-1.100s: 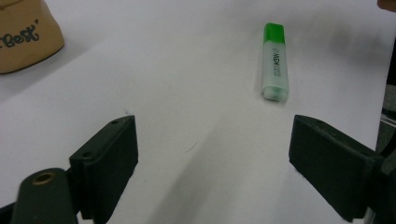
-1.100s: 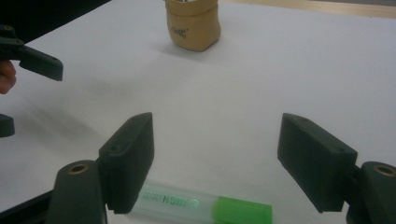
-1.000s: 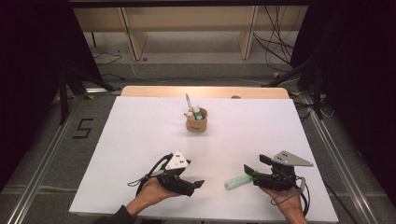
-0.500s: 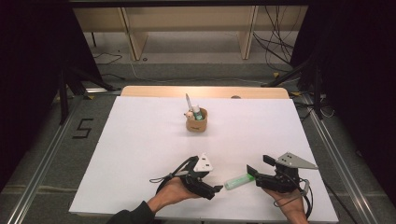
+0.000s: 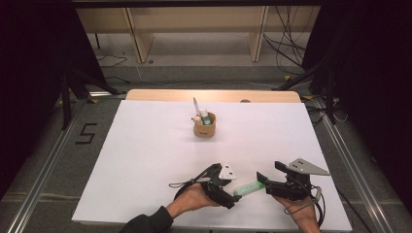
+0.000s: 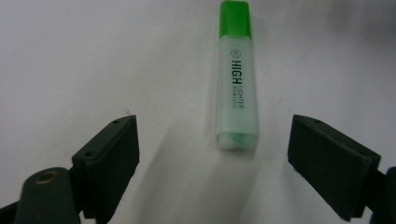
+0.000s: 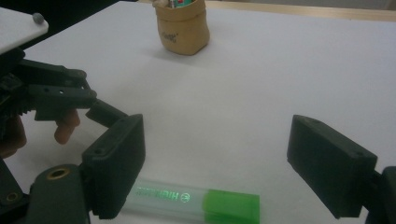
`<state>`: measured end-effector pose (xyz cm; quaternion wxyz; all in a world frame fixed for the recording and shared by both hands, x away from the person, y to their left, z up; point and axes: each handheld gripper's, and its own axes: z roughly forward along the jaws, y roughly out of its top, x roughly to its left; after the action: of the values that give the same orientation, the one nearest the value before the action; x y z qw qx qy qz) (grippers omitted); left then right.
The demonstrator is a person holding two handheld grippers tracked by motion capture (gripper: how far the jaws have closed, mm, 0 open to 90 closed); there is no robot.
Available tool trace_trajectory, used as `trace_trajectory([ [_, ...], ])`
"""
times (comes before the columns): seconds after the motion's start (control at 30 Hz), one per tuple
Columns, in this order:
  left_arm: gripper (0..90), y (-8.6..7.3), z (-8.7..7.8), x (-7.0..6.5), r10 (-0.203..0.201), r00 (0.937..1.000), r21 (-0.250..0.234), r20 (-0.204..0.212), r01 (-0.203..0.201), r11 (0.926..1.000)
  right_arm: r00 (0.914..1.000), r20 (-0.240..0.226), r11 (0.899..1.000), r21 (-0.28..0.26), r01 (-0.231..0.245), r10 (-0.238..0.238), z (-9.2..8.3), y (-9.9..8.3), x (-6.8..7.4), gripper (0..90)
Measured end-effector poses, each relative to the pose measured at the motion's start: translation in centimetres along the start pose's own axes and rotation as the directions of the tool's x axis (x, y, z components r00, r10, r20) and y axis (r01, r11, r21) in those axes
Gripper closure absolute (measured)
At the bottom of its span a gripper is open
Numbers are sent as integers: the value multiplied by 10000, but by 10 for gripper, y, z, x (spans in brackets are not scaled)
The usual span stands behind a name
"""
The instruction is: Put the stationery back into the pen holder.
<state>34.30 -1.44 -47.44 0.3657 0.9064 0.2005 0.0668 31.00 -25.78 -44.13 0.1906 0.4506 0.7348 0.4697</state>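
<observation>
A green highlighter [image 5: 248, 188] with a clear body and green cap lies flat on the white table [image 5: 145, 160] near the front edge. My left gripper [image 5: 232, 196] faces its clear end from the left. Its jaws are open, with the highlighter [image 6: 237, 88] lying just ahead of the left gripper [image 6: 212, 126]. My right gripper [image 5: 265, 182] stands at the cap end. Its jaws have just been opening. The highlighter [image 7: 196, 200] lies low between them, close by the left jaw of the right gripper [image 7: 217, 123], with no pad pressing on it.
A small tan pot [image 5: 204, 127] holding a few pens stands at the table's middle back, also the pot [image 7: 183, 25] far ahead in the right gripper view. Cables and a wooden shelf frame [image 5: 194, 29] lie beyond the table.
My left gripper has moved right, up to the highlighter's clear end. The right gripper's jaws have spread and the highlighter now rests on the table.
</observation>
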Motion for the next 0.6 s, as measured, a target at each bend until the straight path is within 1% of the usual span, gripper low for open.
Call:
trace_trajectory([
  [0.13,187,3,5,-3,142,9999,116,46,-143,9998,10000,19,10000,-3,-45,45,0,0,-1,194],
  [0.23,219,5,8,-5,355,9994,236,38,-355,9991,10000,15,10000,-39,-55,55,-1,0,-1,190],
  [0.3,251,6,10,-6,458,9989,272,116,-461,9986,9999,16,9999,-59,-111,111,-1,1,-1,188],
  [0.37,281,7,11,-7,613,9981,394,108,-617,9973,10000,1,9999,-73,-94,94,-2,1,-1,188],
  [0.43,312,7,13,-7,618,9980,452,139,-624,9970,9999,-12,9999,-57,-118,118,-1,0,-1,188],
  [0.53,351,8,15,-8,734,9970,510,239,-745,9959,10000,-25,10000,-40,-91,91,-1,0,-1,188],
  [0.6,380,8,16,-9,810,9964,571,233,-822,9950,10000,-27,10000,-41,-87,87,-1,0,-1,188],
])
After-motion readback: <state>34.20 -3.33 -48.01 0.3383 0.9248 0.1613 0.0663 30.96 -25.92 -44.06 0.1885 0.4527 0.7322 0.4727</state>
